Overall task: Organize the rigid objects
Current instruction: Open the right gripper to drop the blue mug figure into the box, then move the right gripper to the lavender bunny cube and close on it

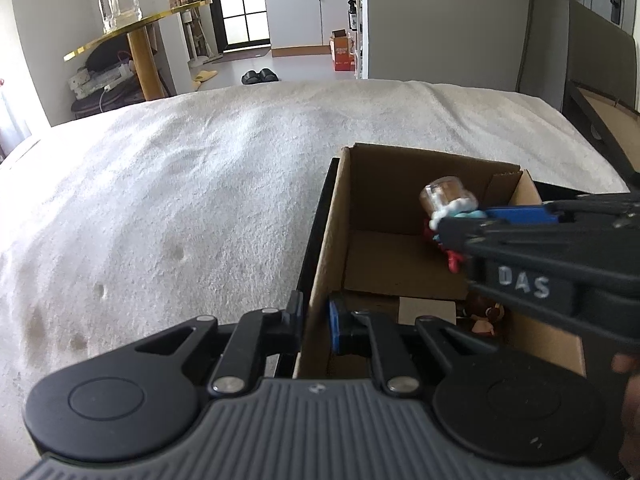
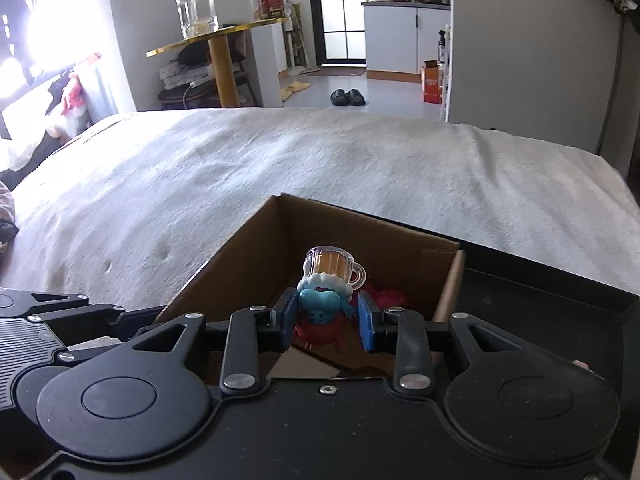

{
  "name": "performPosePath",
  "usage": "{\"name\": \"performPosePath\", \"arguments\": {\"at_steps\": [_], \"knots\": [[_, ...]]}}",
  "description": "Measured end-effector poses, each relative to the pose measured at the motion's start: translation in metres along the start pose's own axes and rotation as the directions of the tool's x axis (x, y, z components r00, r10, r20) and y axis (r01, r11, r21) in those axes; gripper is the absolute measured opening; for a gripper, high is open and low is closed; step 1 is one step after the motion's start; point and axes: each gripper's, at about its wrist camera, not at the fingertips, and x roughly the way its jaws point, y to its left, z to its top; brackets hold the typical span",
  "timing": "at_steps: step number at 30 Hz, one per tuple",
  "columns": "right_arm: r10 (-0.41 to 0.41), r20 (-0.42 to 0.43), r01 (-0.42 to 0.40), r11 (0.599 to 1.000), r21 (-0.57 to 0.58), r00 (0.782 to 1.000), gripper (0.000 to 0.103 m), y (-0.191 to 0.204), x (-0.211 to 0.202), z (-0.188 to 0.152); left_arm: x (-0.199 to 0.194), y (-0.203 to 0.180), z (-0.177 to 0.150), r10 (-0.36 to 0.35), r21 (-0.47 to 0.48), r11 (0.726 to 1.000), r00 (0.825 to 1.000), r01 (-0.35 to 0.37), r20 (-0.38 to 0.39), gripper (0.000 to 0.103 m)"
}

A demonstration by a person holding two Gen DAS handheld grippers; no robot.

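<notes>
While the right gripper [image 2: 326,322] squeezed a little blue toy figure [image 2: 322,308] with a tiny beer mug [image 2: 334,266] on its head, it held the toy over the open cardboard box [image 2: 240,272]. The left gripper [image 1: 314,322] was pinched tight on the box's near wall. One more small toy [image 1: 482,318] already lay inside the box. The white blanket [image 1: 180,200] showed no other toys, so this drop looked like one of the last jobs left.
</notes>
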Motion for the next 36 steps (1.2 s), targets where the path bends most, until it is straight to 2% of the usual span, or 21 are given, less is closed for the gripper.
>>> {"name": "performPosePath", "arguments": {"at_steps": [8, 11, 19, 24, 26, 29, 32, 34, 36], "knots": [[0.023, 0.038, -0.02, 0.998, -0.064, 0.999, 0.035, 0.014, 0.004, 0.01, 0.0, 0.003, 0.001, -0.011, -0.007, 1.0, 1.0, 0.011, 0.001, 0.012], [0.012, 0.034, -0.01, 0.998, -0.058, 0.999, 0.039, 0.01, 0.002, 0.011, 0.001, 0.003, 0.001, -0.008, -0.009, 1.0, 1.0, 0.008, 0.001, 0.012], [-0.009, 0.012, 0.009, 1.0, -0.001, 1.0, 0.04, -0.009, -0.01, 0.005, 0.0, -0.003, 0.003, 0.012, 0.004, 1.0, 1.0, -0.012, -0.011, 0.013], [-0.031, 0.008, 0.03, 0.999, 0.034, 0.999, 0.049, -0.021, -0.025, -0.001, -0.004, -0.011, 0.006, 0.04, 0.033, 0.999, 0.999, -0.04, -0.003, 0.015], [-0.045, 0.006, 0.044, 0.998, 0.049, 0.999, 0.05, -0.028, -0.029, -0.004, -0.005, -0.014, 0.008, 0.053, 0.042, 0.998, 0.999, -0.053, -0.009, 0.016], [-0.063, 0.011, 0.062, 0.996, 0.07, 0.998, 0.058, -0.036, -0.037, -0.008, -0.009, -0.019, 0.01, 0.064, 0.053, 0.997, 0.998, -0.064, 0.0, 0.017], [-0.085, 0.009, 0.084, 0.992, 0.089, 0.996, 0.06, -0.045, -0.045, -0.015, -0.012, -0.024, 0.011, 0.075, 0.06, 0.995, 0.997, -0.075, 0.001, 0.023], [-0.101, 0.004, 0.1, 0.99, 0.103, 0.995, 0.061, -0.05, -0.048, -0.019, -0.013, -0.027, 0.011, 0.085, 0.064, 0.994, 0.996, -0.085, 0.005, 0.032], [-0.112, 0.0, 0.112, 0.987, 0.113, 0.994, 0.061, -0.056, -0.05, -0.024, -0.014, -0.032, 0.011, 0.101, 0.073, 0.992, 0.995, -0.102, 0.011, 0.046]]}}
